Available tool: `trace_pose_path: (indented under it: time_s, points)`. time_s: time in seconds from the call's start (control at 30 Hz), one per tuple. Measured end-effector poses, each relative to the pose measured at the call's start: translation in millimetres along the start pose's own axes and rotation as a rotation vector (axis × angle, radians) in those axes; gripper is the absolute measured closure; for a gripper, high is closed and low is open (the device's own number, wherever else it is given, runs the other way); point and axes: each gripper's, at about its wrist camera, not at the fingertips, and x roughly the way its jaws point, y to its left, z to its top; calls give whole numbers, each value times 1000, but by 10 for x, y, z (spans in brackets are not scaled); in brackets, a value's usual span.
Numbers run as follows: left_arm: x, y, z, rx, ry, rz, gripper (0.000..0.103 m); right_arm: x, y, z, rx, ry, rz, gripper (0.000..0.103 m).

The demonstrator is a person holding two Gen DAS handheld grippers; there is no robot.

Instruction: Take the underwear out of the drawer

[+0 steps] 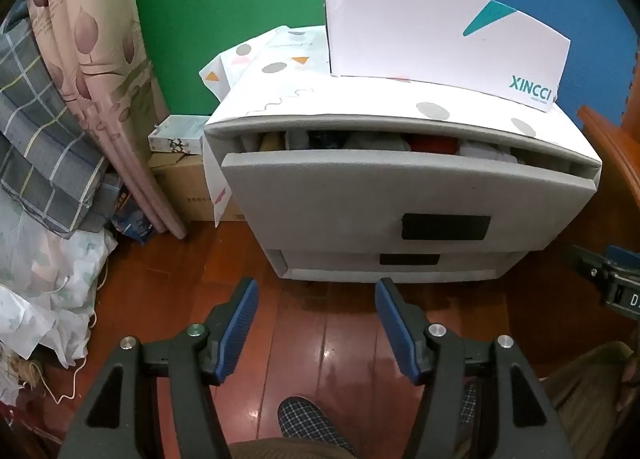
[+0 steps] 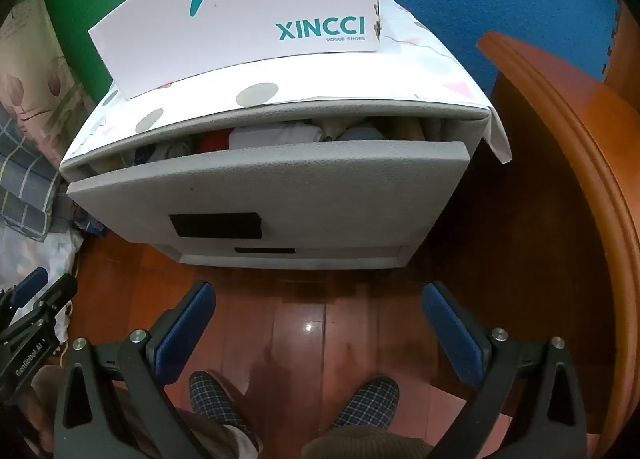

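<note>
Checked slippers [image 2: 374, 399] on the person's feet sit nearest, on the glossy red-brown wooden floor [image 2: 320, 323], with both black, blue-padded tools hovering above them. Left gripper [image 1: 316, 323] has its pads partly apart with nothing between; right gripper [image 2: 320, 323] stands wide apart, also empty. Ahead, the grey textured top drawer [image 1: 360, 195] of the small grey cabinet [image 2: 280, 255] is pulled out only a little, and folded underwear [image 2: 280, 135] in white, red and dark cloth shows through the gap, all of it inside. A white shoe box [image 2: 248, 19] rests on top. Judging by this, opening has begun; reaching in, gripping and lifting a piece out all remain
</note>
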Motion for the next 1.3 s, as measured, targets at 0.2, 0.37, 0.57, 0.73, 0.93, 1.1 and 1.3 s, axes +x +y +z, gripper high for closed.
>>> trace_pose_path:
  time_s: [0.2,0.37,0.57,0.73,0.93,1.1,1.3]
  points:
    - [49,-122,63,25,2,1,41,-5,29,-21,-3,-9,-2,1]
    - [31,13,-15,-26,-6,-5,41,2,-20,-2,-3,0,2,1]
    - [17,68,-33,-29,-4,-13,41,6,1,-3,-2,3,-3,1]
    - [18,65,-35,-28,-3,-13,41,23,-4,-24,-1,3,-2,1]
    - [19,62,-34,-28,-2,-11,41,20,-8,-10,-1,5,-2,1]
    - [17,65,-45,-32,-3,-13,41,17,-17,-4,-1,5,-2,1]
    - [20,70,-48,-33,-2,-13,41,24,-19,-8,-1,5,-3,1]
